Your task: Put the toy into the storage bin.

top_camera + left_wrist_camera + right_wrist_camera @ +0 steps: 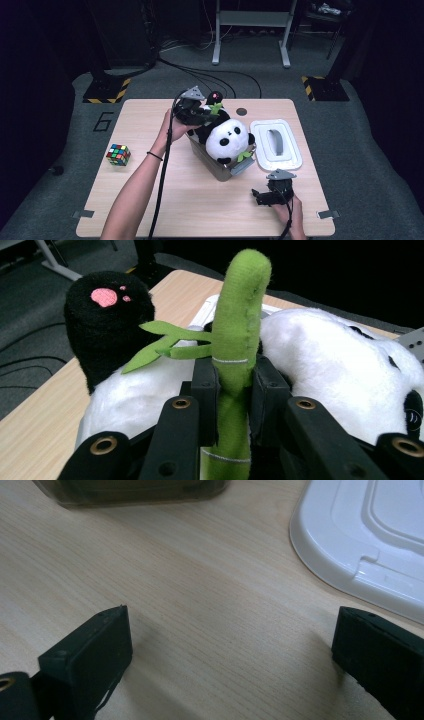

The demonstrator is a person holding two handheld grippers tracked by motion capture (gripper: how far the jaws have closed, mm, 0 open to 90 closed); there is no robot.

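A black-and-white panda plush [227,137] lies in a clear bin [220,169] at the table's middle, bulging over its rim. My left gripper [202,114] is at the plush's far left end, shut on its green felt bamboo stalk [240,335]. In the left gripper view my left gripper [232,377] pinches the stalk, which stands upright between the jaws, with green leaves and a black paw [107,315] to the left. My right gripper [260,196] rests low near the table's front right, open. In the right gripper view my right gripper [230,645] has bare wood between its jaws.
A white bin lid [277,142] lies flat to the right of the bin, its edge [365,540] just beyond my right gripper. A Rubik's cube [118,154] sits near the table's left edge. The bin's base [130,492] is ahead of the right gripper.
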